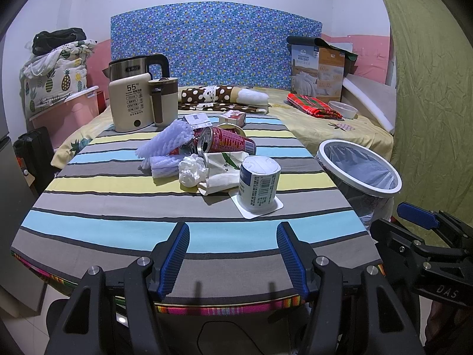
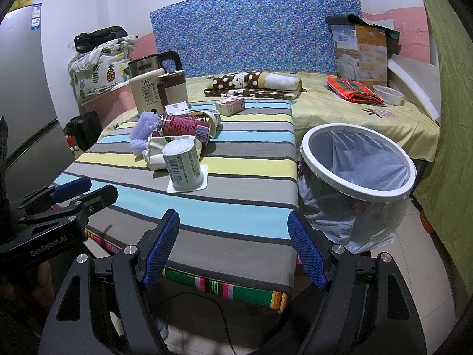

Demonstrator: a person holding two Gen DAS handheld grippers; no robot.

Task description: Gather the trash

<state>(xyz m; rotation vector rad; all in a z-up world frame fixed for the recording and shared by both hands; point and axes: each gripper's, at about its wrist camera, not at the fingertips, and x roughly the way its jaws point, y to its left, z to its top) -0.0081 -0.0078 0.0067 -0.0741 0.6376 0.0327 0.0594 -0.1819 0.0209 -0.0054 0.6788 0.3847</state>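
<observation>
A pile of trash lies mid-table on the striped cloth. It holds an upside-down yogurt cup, a red can on its side, white foam netting, a crumpled tissue and a flattened paper carton. A small box sits behind them. The lined trash bin stands at the table's right side. My left gripper hovers open over the near edge. My right gripper is open beside it, nearer the bin. Both hold nothing.
A beige warmer, a mug and a steel kettle stand at the table's far left. Behind lies a bed with blankets, a bowl and boxes. A fridge stands left, a green curtain right.
</observation>
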